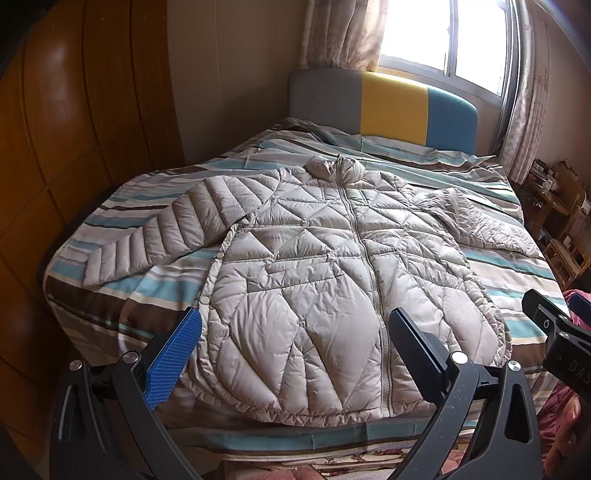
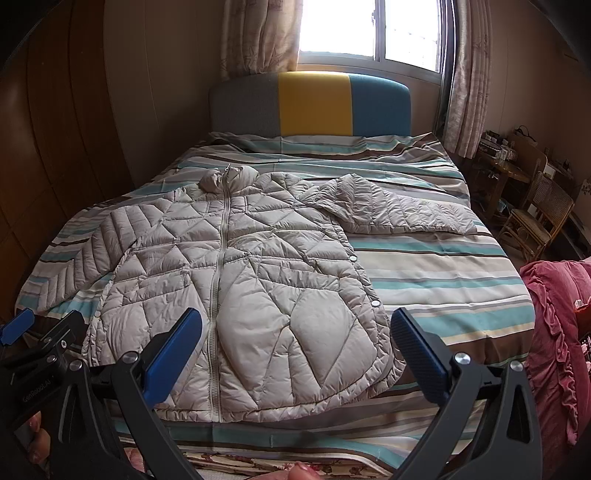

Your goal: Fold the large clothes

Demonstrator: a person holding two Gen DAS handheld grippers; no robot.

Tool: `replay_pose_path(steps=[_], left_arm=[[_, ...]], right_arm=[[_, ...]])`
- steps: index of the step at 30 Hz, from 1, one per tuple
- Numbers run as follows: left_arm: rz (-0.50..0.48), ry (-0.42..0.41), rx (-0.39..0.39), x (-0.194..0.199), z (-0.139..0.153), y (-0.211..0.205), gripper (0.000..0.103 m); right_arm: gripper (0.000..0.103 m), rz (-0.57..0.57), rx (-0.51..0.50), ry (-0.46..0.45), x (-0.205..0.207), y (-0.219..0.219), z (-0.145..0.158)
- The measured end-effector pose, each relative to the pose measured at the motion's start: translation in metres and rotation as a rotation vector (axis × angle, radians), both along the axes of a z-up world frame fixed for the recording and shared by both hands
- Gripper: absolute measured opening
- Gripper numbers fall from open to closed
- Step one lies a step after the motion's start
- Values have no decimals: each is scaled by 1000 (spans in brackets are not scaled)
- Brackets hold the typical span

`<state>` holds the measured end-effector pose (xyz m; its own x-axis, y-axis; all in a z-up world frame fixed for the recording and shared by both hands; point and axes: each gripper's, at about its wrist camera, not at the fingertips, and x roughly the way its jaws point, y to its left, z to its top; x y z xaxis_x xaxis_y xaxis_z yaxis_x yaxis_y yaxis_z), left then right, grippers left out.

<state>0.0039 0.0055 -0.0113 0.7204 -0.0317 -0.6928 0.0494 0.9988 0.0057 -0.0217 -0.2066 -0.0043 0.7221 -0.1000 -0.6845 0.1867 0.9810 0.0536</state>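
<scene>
Bedding in teal, brown and cream stripes covers the bed point(image 2: 443, 266), which fills both views; its near edge is cut off behind the gripper frames, and the far end meets a headboard point(image 2: 314, 107) of grey, yellow and blue panels under a bright, washed-out window point(image 2: 373, 29). Spread flat on the bed lies the grey quilted jacket point(image 1: 314, 280), zipped, collar toward 12 o'clock and hem toward 6 o'clock. One sleeve point(image 1: 147, 240) stretches out toward 9 o'clock; the other sleeve point(image 2: 391, 210) bends toward 3 o'clock, its cuff rumpled and hard to read in the left wrist view. Wooden wardrobe doors point(image 1: 55, 147) curve along the 9 o'clock side. At 3 o'clock a pink ruffled cloth point(image 2: 554, 332) is cropped by the frame (what it belongs to cannot be told), with a cane chair point(image 2: 543, 214) and cluttered furniture beyond, too small to make out. The left gripper point(image 1: 295, 350) hovers over the hem with its fingers point(image 1: 173, 358) spread wide, holding nothing. The right gripper point(image 2: 295, 350) likewise hangs above the hem's right half, fingers point(image 2: 173, 358) wide apart and empty.
</scene>
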Motion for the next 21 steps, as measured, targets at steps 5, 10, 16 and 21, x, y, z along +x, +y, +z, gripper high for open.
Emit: replay_pose_path(steps=[5, 10, 16, 21], left_arm=[[4, 16, 2, 3, -4, -1, 100], [10, 42, 7, 11, -10, -1, 100], [44, 69, 42, 26, -21, -2, 100], [75, 103, 79, 45, -34, -2, 100]], right_arm=[[101, -7, 2, 13, 4, -4, -6], [101, -23, 0, 27, 10, -11, -12], [101, -62, 7, 54, 23, -27, -23], [101, -113, -5, 73, 41, -50, -41]])
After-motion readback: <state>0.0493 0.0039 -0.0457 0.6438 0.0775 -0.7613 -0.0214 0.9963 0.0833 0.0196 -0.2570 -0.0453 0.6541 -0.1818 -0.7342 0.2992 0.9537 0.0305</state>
